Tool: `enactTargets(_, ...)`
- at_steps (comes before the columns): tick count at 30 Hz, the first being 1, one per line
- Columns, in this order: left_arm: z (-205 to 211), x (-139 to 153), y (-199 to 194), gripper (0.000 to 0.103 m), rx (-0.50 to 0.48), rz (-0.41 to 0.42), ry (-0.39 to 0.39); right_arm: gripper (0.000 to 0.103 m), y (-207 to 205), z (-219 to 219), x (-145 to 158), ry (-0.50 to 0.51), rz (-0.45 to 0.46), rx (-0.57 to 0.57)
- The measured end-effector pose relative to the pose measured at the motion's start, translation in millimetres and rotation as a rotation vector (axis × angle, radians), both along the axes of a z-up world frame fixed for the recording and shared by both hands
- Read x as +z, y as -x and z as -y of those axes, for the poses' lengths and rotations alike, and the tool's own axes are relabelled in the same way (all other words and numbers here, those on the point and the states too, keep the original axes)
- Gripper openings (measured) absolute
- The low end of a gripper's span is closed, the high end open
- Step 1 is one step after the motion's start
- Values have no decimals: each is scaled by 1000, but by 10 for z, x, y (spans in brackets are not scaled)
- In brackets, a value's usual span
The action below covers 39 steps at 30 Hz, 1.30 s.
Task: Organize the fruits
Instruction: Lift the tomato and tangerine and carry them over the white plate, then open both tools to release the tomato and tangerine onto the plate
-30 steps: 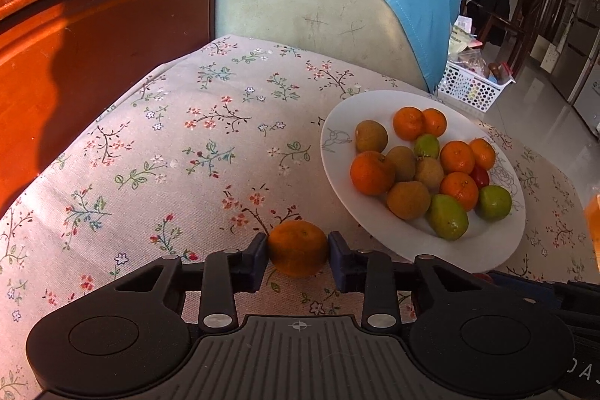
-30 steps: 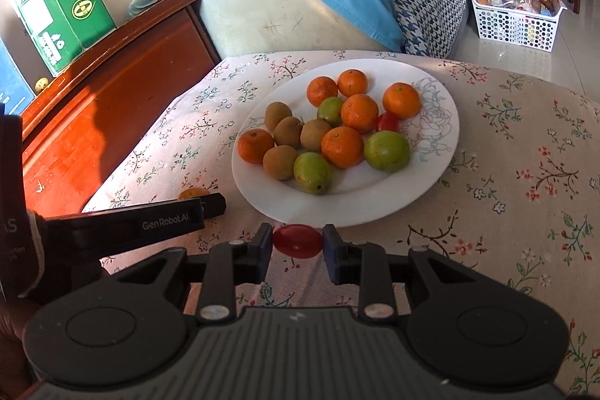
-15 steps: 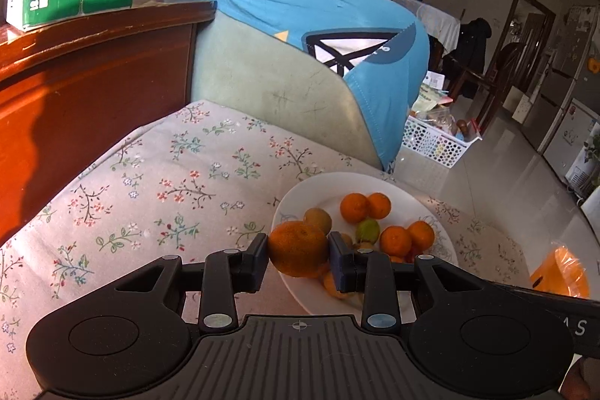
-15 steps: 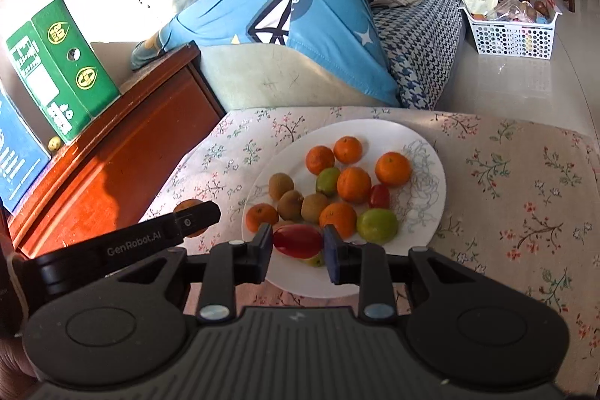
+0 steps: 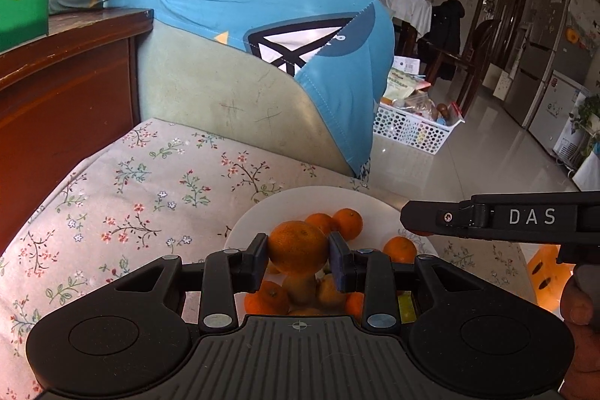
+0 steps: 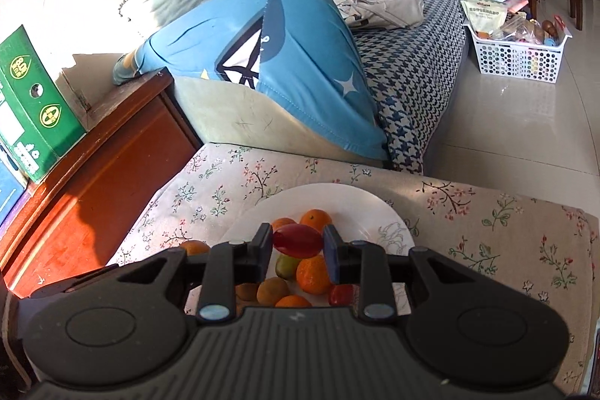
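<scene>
On the flowered tablecloth beside the wooden cabinet sits a white plate heaped with oranges, kiwis and green fruit. Above it the left gripper is clenched on an orange, lifted clear of the pile. The right gripper likewise pinches a small red tomato over the plate.

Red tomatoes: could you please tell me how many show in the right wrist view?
2: one tomato clamped in the right gripper, one on the plate below. The gripper may hide others.
</scene>
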<state>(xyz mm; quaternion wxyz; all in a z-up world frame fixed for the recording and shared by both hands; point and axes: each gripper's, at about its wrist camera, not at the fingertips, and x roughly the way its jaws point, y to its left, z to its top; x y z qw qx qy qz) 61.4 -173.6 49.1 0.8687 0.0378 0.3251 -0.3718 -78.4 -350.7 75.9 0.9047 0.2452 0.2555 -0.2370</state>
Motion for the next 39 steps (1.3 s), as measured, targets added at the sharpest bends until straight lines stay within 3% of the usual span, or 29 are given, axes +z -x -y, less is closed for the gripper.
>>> enactTargets(14,192,-74,-40,33,-13,2,-33,33,-200,138,-187,-26,-38,-26)
enactTargets(16,192,-53,-24,34,-13,4,-35,35,-200,151,-190,-35,-39,-29)
enactTargets(18,198,-40,-16,35,-4,5,-46,49,-191,166,-183,-47,-36,-35)
enactTargets(22,182,-2,45,67,26,28,-69,62,-178,165,-147,-49,-29,-50)
enactTargets(25,145,54,92,71,36,34,-76,73,-157,147,-105,-51,-30,-63)
enactTargets(28,111,115,144,87,55,27,-94,78,-128,122,-41,-58,-32,-68)
enactTargets(39,-59,340,384,92,79,13,-139,90,76,-173,219,37,-54,-73)
